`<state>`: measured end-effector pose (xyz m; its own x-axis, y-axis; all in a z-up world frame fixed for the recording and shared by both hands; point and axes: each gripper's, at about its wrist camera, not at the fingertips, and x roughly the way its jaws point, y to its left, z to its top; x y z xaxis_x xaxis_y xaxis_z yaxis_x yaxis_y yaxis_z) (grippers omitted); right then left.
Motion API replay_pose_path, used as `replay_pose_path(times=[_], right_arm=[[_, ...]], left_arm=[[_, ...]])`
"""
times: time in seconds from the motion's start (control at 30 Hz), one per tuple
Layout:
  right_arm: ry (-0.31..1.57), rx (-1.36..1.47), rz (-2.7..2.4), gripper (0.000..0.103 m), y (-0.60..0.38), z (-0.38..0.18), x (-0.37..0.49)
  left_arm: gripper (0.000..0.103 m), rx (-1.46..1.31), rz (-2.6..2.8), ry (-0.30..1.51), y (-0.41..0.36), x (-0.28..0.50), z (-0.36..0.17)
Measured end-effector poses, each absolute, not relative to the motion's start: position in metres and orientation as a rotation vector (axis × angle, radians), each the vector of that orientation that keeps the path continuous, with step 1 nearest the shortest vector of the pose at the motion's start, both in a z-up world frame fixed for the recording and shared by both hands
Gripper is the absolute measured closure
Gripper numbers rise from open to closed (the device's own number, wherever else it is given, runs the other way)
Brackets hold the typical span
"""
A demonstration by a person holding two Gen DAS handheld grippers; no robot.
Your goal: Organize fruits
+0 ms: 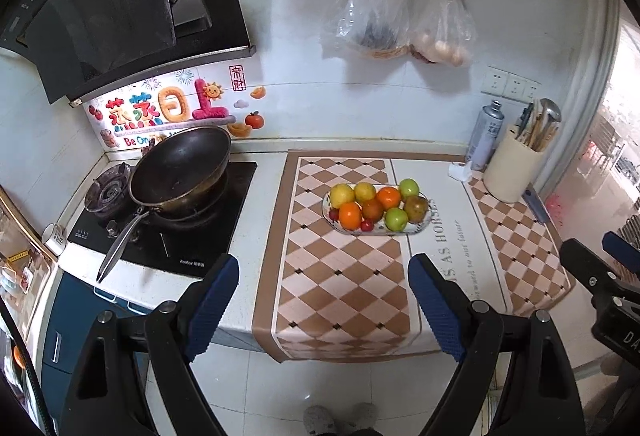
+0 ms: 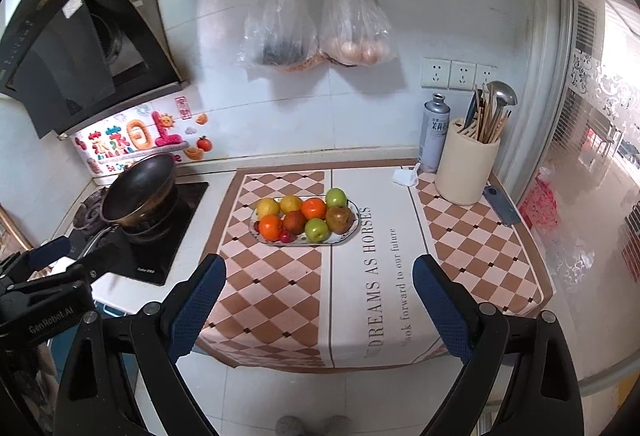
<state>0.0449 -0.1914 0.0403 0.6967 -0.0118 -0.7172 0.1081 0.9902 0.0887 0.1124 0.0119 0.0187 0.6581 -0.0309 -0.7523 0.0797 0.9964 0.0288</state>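
Both tongs hang wide and empty: left gripper (image 1: 324,276), right gripper (image 2: 320,272). The fruit plate (image 2: 347,236) sits just ahead of both, on the checkered mat (image 2: 280,296); small red fruit, perhaps cherries.

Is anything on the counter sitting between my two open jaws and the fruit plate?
Nothing visible. Only bare checkered mat lies between the left gripper, the right gripper and the fruit plate.
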Motion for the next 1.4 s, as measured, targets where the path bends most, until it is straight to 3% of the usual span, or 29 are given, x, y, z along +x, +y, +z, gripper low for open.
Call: replay_pose_path(times=[0.53, 1.07, 1.13, 1.4], right_arm=[[0.925, 0.134, -0.090, 0.006, -0.208, -0.018, 0.154], [0.948, 0.121, -0.097, 0.003, -0.207, -0.034, 0.174], [0.947, 0.120, -0.100, 0.003, -0.206, -0.034, 0.175], [0.952, 0.120, -0.106, 0.003, -0.206, -0.035, 0.176]], left_arm=[[0.016, 0.105, -0.046, 0.939, -0.006, 0.199, -0.023], [0.016, 0.082, -0.053, 0.958, -0.009, 0.220, -0.038], [0.002, 0.084, -0.057, 0.947, -0.010, 0.219, -0.037], [0.000, 0.086, -0.058, 0.927, -0.011, 0.218, -0.034]])
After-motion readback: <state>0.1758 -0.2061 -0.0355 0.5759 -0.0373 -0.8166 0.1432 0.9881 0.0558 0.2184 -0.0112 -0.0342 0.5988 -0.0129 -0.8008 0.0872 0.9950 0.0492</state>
